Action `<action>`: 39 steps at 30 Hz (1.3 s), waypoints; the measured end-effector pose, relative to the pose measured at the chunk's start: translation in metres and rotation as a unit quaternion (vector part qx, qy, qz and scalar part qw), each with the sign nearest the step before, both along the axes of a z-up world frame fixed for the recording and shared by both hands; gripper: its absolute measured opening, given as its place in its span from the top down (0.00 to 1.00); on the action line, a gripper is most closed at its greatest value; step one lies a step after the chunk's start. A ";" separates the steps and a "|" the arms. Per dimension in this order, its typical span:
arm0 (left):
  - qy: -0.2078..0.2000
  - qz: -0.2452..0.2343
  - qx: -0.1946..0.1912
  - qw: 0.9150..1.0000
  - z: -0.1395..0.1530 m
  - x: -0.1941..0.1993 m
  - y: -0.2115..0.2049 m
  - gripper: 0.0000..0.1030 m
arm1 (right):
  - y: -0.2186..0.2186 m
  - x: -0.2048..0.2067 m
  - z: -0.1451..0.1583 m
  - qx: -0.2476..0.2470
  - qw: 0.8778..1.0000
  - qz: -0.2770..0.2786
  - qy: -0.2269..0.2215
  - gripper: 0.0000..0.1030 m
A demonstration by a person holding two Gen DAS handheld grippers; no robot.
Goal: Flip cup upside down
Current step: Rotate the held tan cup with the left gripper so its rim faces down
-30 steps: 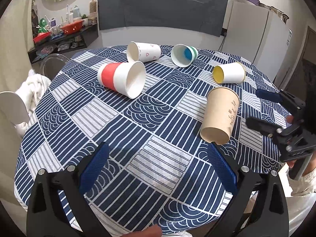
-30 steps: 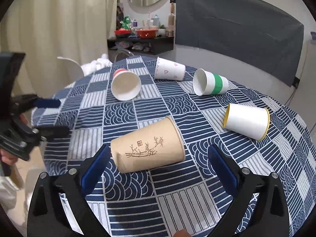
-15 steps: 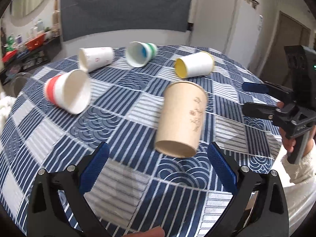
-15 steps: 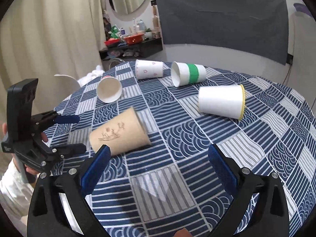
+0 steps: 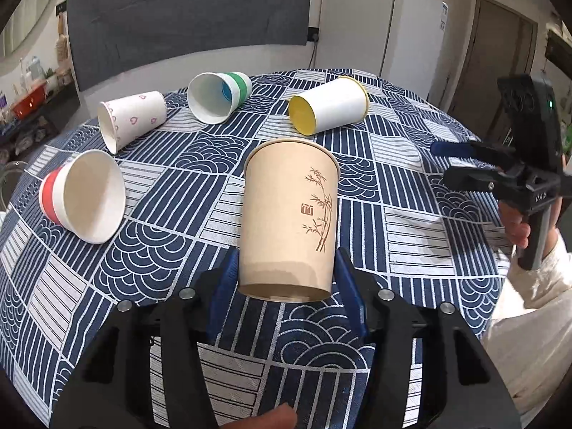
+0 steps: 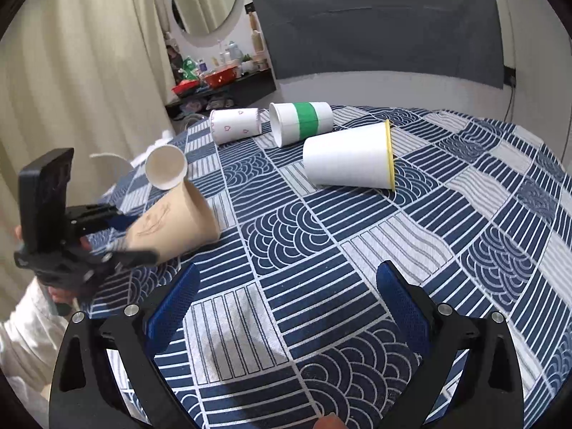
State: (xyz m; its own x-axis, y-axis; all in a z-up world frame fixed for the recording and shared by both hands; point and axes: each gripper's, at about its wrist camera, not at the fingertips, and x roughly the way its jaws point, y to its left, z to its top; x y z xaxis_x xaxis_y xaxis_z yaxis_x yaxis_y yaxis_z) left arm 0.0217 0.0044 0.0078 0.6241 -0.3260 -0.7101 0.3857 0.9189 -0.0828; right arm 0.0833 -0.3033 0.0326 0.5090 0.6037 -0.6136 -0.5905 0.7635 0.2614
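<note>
A tan paper cup with a bamboo print point(image 5: 289, 214) lies on its side, its base end toward me. My left gripper point(image 5: 287, 286) is shut on it at the base end, one blue pad on each side. The same cup shows in the right wrist view point(image 6: 175, 220), tilted, with the left gripper point(image 6: 118, 236) around it at the table's left edge. My right gripper point(image 6: 286, 304) is open and empty above the tablecloth; it also shows at the right of the left wrist view point(image 5: 443, 162).
Other cups lie on their sides on the blue patterned tablecloth point(image 5: 393, 214): a red-banded cup point(image 5: 82, 196), a heart-print cup point(image 5: 132, 121), a green-banded cup point(image 5: 218, 96) and a yellow-lined cup point(image 5: 329, 109). A white fridge point(image 5: 375, 25) stands behind the table.
My left gripper moved forward to the tan cup and closed on its base end. The right gripper swung further right of that cup and stayed open.
</note>
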 end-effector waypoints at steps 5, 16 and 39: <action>-0.009 -0.011 0.011 1.000 0.022 -0.002 0.004 0.48 | -0.010 -0.003 -0.003 0.022 1.000 0.005 0.013 0.08; 0.020 -0.103 0.230 0.968 0.068 0.011 -0.024 0.47 | -0.004 0.000 -0.004 -0.025 1.000 -0.011 0.009 0.08; 0.148 -0.280 0.484 0.816 0.039 0.073 -0.099 0.28 | 0.044 0.021 -0.017 -0.036 0.996 0.077 0.042 0.08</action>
State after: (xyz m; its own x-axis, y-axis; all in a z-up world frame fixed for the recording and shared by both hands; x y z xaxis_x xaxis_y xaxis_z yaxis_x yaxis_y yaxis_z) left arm 0.0943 -0.0946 0.0470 0.3248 0.3010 -0.8966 0.8617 0.2967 0.4117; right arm 0.1046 -0.2592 0.0158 0.3589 0.6232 -0.6948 -0.6798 0.6846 0.2630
